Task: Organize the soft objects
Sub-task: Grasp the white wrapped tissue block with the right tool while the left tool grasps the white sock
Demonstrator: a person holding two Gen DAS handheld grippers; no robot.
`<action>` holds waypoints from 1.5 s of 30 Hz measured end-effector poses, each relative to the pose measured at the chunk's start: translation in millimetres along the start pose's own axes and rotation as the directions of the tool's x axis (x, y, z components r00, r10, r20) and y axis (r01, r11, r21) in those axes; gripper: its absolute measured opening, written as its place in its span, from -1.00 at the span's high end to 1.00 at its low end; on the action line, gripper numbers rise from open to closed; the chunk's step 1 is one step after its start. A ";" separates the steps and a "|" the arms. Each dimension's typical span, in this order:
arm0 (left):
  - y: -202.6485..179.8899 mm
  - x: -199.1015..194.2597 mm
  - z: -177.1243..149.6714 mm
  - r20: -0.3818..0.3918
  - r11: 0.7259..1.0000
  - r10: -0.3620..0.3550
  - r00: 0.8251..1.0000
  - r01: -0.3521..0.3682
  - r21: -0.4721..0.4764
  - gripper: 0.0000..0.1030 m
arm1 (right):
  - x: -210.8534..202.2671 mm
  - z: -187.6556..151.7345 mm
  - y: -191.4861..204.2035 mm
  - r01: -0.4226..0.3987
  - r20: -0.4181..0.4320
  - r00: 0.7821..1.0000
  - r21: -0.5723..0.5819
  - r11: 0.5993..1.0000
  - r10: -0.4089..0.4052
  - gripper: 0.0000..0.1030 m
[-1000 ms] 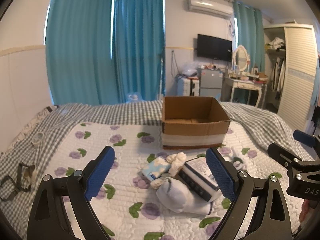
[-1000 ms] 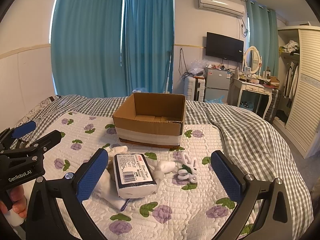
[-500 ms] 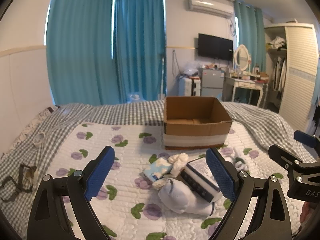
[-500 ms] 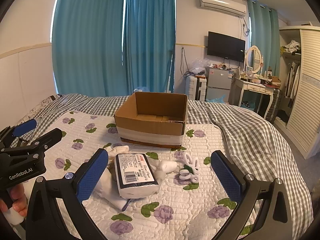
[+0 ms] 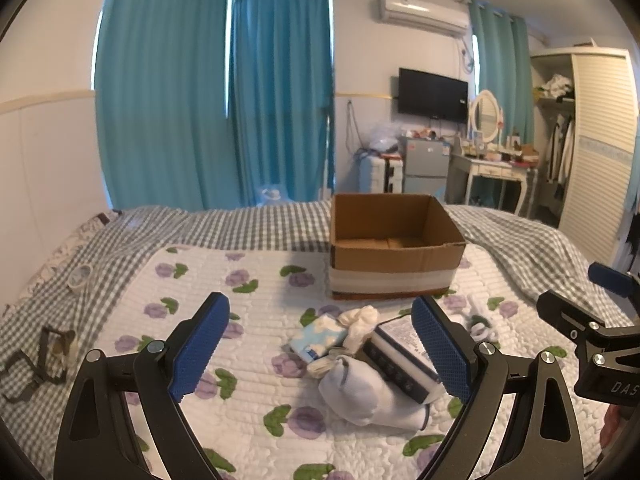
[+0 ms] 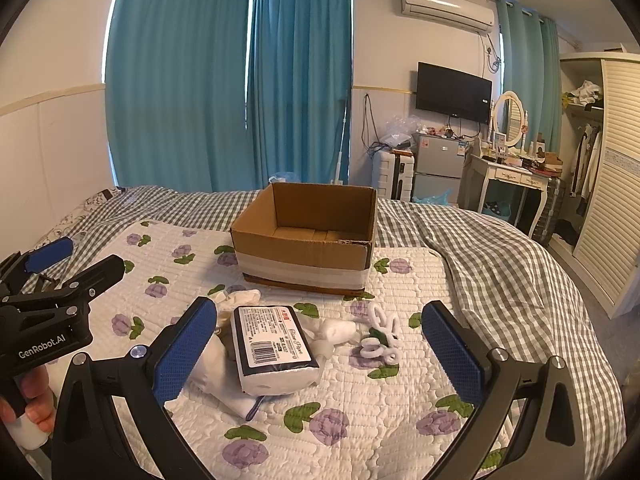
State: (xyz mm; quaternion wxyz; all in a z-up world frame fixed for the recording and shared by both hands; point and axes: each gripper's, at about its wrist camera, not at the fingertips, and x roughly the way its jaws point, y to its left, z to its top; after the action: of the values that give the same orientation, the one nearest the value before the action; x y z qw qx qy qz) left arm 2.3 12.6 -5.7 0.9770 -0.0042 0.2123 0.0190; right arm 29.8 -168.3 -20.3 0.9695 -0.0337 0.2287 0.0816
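A small pile of soft things lies on the flowered quilt (image 5: pixel 260 280) in front of an open, empty cardboard box (image 5: pixel 394 248). It holds a wrapped tissue pack (image 6: pixel 274 346), a white sock (image 5: pixel 368 394), a blue-and-white folded cloth (image 5: pixel 320 338), rolled white socks (image 5: pixel 360 320) and a white fuzzy loop piece (image 6: pixel 380 340). My left gripper (image 5: pixel 320 352) is open and empty, held above the pile. My right gripper (image 6: pixel 320 354) is open and empty, just before the tissue pack. The box also shows in the right wrist view (image 6: pixel 308 236).
A grey checked blanket (image 6: pixel 500 256) covers the bed's far and right sides. A tape roll (image 5: pixel 80 276) and a dark strap (image 5: pixel 40 360) lie at the left edge. A dresser (image 6: pixel 516 184), fridge (image 6: pixel 436 168) and wardrobe (image 6: pixel 604 168) stand beyond the bed.
Both grippers have drifted slightly, so the box and pile sit a little differently in view. Both stay open and empty. No object has moved.
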 end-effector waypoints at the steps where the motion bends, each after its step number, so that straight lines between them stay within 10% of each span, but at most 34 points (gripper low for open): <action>1: 0.7 -0.6 0.3 0.002 1.000 0.000 1.000 0.000 0.000 -0.83 | -0.8 0.5 0.4 -0.002 0.001 1.000 0.002 1.000 0.002 -1.00; 21: -0.7 10.0 -10.0 -0.050 1.000 -0.005 0.999 0.004 -0.023 -0.83 | 13.3 -8.0 1.6 -0.053 -0.075 0.996 -0.006 0.999 0.053 -1.00; 38: 13.2 98.0 -72.8 -0.316 0.998 0.049 0.947 -0.061 -0.027 -0.83 | 166.7 -70.4 26.1 -0.200 -0.412 0.888 0.049 0.979 0.202 -0.75; 45: 0.4 98.9 -74.0 -0.353 1.000 -0.014 0.935 0.003 -0.031 -0.78 | 150.4 -65.3 13.4 -0.189 -0.362 0.910 0.068 0.980 0.201 -0.53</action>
State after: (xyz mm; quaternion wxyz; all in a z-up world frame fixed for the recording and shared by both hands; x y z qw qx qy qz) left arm 61.5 15.3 -114.0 0.9229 -0.0229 0.3841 0.0169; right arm 131.5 -140.3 -146.6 0.8971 -0.0100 0.4092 0.1664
